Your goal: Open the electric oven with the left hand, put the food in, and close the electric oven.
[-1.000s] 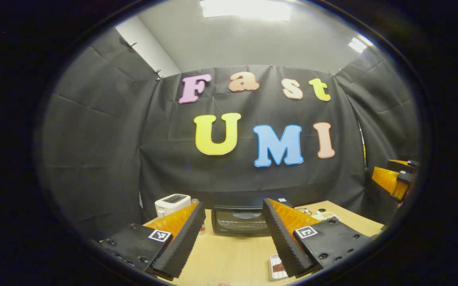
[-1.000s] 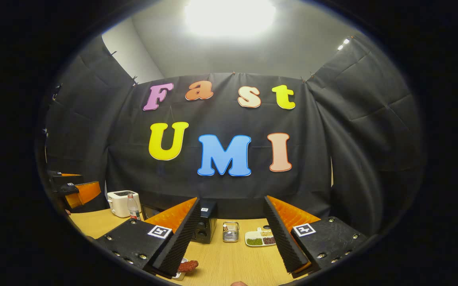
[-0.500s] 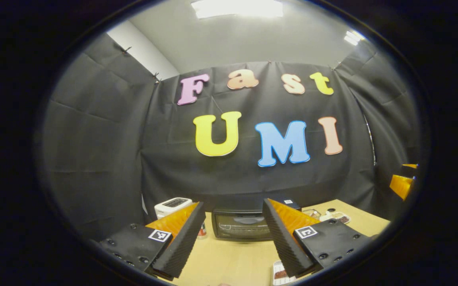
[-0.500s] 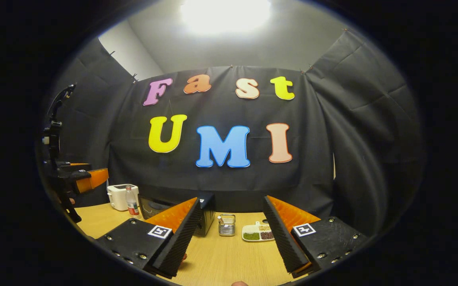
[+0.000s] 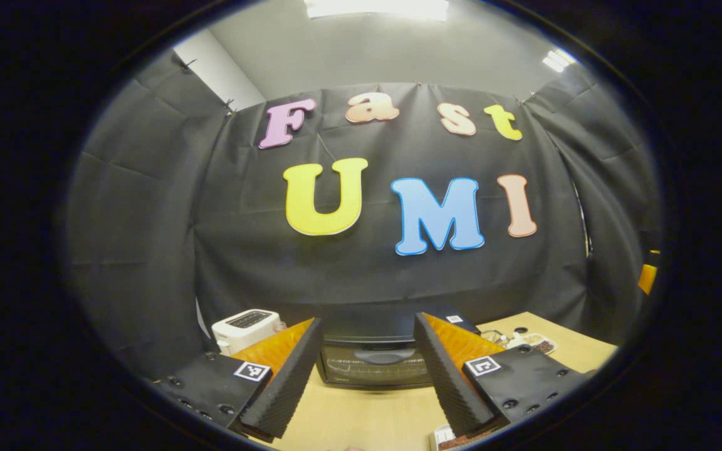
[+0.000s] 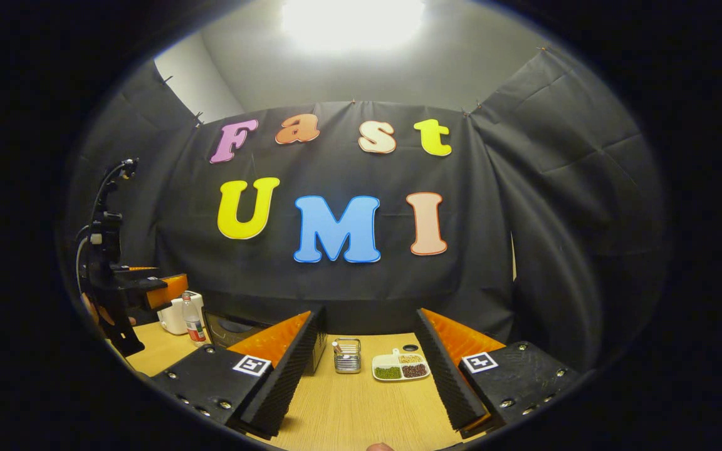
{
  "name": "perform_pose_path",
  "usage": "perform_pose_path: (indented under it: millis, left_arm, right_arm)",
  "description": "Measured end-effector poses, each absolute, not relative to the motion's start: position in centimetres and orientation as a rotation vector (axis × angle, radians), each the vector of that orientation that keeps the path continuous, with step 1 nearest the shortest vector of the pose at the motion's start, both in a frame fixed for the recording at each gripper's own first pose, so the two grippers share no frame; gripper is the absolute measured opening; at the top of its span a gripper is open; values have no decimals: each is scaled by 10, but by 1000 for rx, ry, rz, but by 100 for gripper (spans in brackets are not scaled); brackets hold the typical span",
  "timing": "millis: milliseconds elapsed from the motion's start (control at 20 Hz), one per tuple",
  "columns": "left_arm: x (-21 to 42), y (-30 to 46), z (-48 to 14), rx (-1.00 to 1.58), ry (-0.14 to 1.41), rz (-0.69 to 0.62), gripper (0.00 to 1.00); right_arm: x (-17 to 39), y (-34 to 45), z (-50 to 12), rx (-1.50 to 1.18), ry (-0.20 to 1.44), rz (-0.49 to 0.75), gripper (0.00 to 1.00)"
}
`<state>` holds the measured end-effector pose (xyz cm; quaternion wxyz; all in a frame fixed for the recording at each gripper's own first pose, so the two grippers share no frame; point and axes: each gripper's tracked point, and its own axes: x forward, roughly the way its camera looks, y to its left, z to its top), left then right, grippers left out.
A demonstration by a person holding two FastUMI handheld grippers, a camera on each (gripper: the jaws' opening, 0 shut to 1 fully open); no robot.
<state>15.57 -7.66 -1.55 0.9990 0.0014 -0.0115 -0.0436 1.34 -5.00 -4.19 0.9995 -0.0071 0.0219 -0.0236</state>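
The black electric oven (image 5: 373, 366) stands on the wooden table (image 5: 367, 419) with its glass door closed, straight ahead between my left gripper's fingers. My left gripper (image 5: 367, 321) is open and holds nothing, still short of the oven. A small white tray with reddish-brown food (image 5: 444, 436) peeks out at the bottom edge, partly hidden by the right finger. My right gripper (image 6: 368, 313) is open and empty above the table (image 6: 361, 407). In the right gripper view the oven (image 6: 229, 329) sits half behind the left finger, and the left gripper (image 6: 148, 289) hovers at far left.
A white toaster (image 5: 245, 326) stands left of the oven, with a small bottle (image 6: 193, 321) beside it. A metal wire holder (image 6: 348, 356) and a white divided dish of beans (image 6: 400, 368) sit right of the oven. The right gripper's orange edge (image 5: 647, 277) shows far right.
My left gripper has moved forward toward the oven, which looks larger; the food tray slid to the bottom edge. The right gripper view swung right, and the food on its tray dropped out of it.
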Motion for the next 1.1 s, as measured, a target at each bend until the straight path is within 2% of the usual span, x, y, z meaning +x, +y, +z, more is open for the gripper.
perform_pose_path:
  millis: [350,600,650,700,750,850,900,950,1000,1100]
  left_arm:
    - [221,-95,-41,10,9,-177,100]
    - [262,-109,-72,3,56,-232,90]
    - [270,-112,-78,0,67,-243,90]
    - [278,-115,-87,-1,79,-254,100]
    - [286,-118,-93,1,93,-262,97]
    - [299,-122,-107,3,113,-273,100]
    - [303,-125,-113,4,123,-280,97]
    - [308,-127,-118,6,131,-285,90]
    - [313,-128,-124,8,139,-292,98]
    - [321,-132,-133,14,152,-298,98]
  right_arm:
    - [29,-37,-41,-33,56,-116,95]
    - [37,-29,-40,-53,62,-163,95]
    - [39,-27,-40,-58,63,-171,95]
    - [40,-25,-40,-62,68,-181,95]
    - [42,-24,-41,-65,73,-188,95]
    - [42,-22,-40,-66,75,-205,95]
    - [42,-21,-41,-67,78,-212,95]
    - [43,-19,-43,-71,83,-214,95]
    - [43,-19,-45,-78,91,-219,95]
    - [40,-23,-48,-90,108,-237,95]
